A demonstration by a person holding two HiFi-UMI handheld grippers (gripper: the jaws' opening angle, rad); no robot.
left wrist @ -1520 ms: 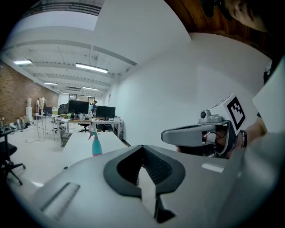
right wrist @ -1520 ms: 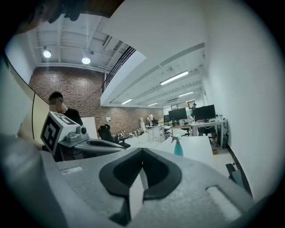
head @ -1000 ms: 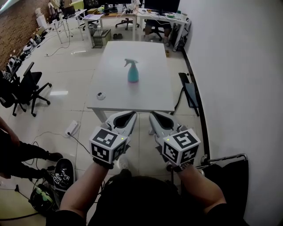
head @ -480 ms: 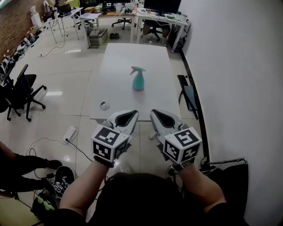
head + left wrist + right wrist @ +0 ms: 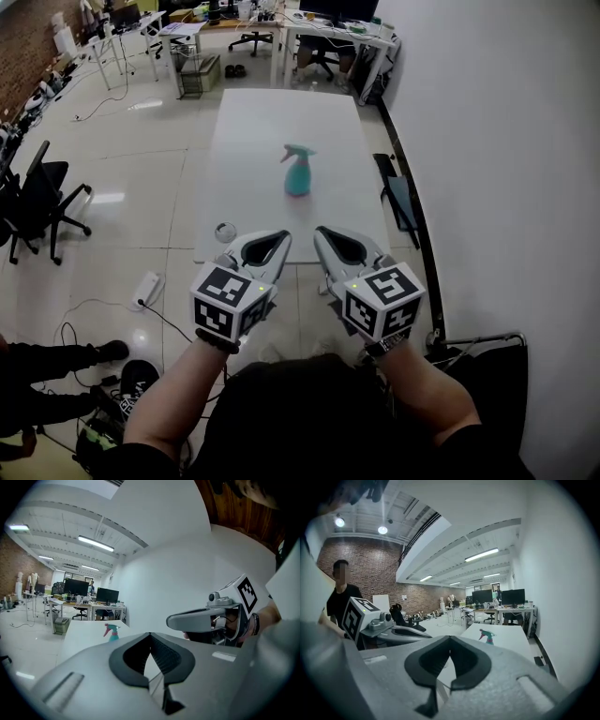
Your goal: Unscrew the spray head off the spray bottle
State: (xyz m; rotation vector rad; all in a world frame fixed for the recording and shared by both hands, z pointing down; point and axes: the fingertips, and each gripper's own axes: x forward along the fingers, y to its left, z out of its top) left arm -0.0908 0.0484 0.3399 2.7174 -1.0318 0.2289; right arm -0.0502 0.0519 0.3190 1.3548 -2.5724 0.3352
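A teal spray bottle (image 5: 298,170) with its spray head on stands upright near the middle of a long white table (image 5: 253,131). The bottle (image 5: 112,632) shows small and far off in the left gripper view, and the bottle (image 5: 488,636) likewise in the right gripper view. My left gripper (image 5: 282,235) and right gripper (image 5: 320,232) are held side by side in front of the table's near edge, well short of the bottle. Both are shut with nothing between their jaws.
A small round object (image 5: 225,231) lies at the table's near left corner. A white wall (image 5: 487,141) runs along the right, with a dark folded thing (image 5: 398,202) leaning by the table. An office chair (image 5: 37,202) stands on the left; desks with monitors (image 5: 328,19) at the back.
The view has moved forward toward the table; the bottle and table edge appear closer. Both grippers stay shut and side by side.
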